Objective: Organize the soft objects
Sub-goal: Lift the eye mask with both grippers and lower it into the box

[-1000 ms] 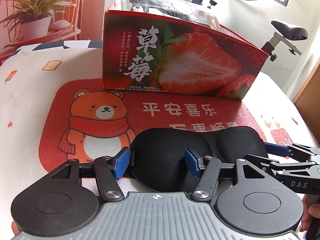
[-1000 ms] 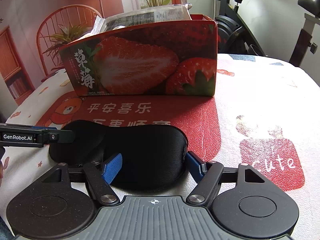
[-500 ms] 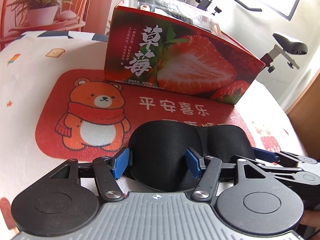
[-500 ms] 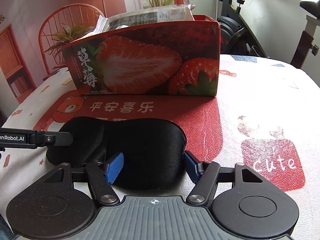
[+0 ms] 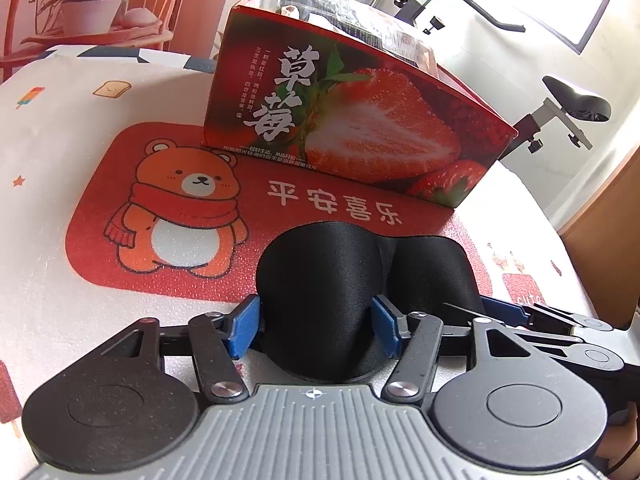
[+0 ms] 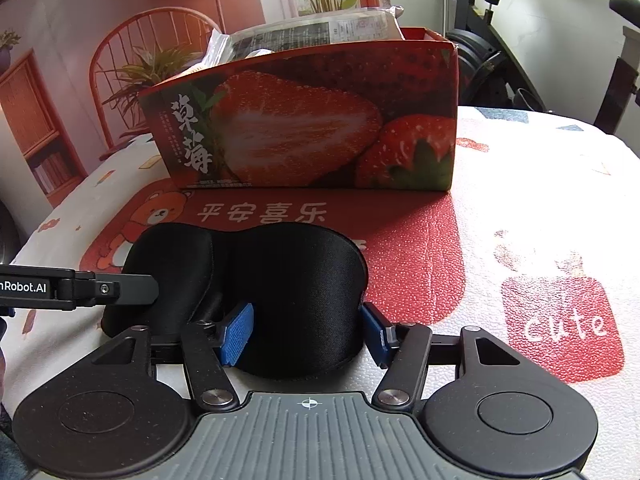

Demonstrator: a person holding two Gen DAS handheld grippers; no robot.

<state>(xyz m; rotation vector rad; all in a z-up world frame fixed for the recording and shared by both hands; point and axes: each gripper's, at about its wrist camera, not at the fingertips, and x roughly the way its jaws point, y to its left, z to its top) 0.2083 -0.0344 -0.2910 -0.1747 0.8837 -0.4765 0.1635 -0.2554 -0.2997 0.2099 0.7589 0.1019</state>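
A black padded sleep mask is bunched up between both grippers, over the near edge of a red bear mat. My left gripper is shut on the mask's left cup, blue pads pressing its sides. My right gripper is shut on the mask's right cup. The right gripper's fingers show at the right of the left wrist view, and the left gripper's finger at the left of the right wrist view. A red strawberry box stands behind the mask.
The strawberry box holds plastic-wrapped packets that stick out of its top. The table has a white printed cloth. An exercise bike stands behind at the right, a chair and potted plant at the left.
Both grippers have closed tighter on the mask and lifted it, moving toward the box. The mask's two cups are pushed closer together and bulge upward.
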